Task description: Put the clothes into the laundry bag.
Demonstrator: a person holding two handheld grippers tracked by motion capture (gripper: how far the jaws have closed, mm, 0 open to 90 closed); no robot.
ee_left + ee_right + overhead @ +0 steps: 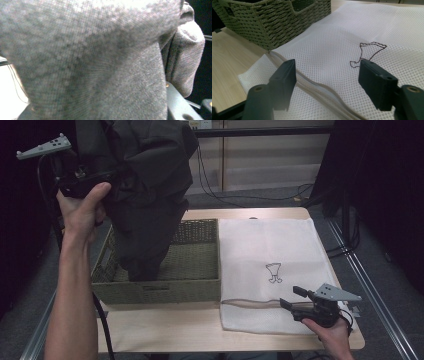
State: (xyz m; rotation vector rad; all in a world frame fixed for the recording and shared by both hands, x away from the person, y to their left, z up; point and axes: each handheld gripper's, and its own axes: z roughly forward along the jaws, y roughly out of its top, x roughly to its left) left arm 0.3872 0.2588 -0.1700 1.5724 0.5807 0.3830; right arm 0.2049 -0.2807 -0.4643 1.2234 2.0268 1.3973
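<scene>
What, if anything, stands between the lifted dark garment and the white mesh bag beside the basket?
The dark garment hangs inside the woven basket, whose right wall stands between its hem and the mesh bag. The bag lies flat.

The hanging dark garment (145, 205) blocks the woven basket's (200, 280) left half; its right half looks free.

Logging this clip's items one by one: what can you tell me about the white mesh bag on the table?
The white mesh bag lies flat on the right part of the wooden table, its left edge against the woven basket. It looks like fine perforated netting, slightly wrinkled. A small dark outline drawing sits near its middle, and a zip runs along the near edge. The right hand-held gripper hovers at that zip edge, jaws apart on either side of it, pads not pressing it.
</scene>
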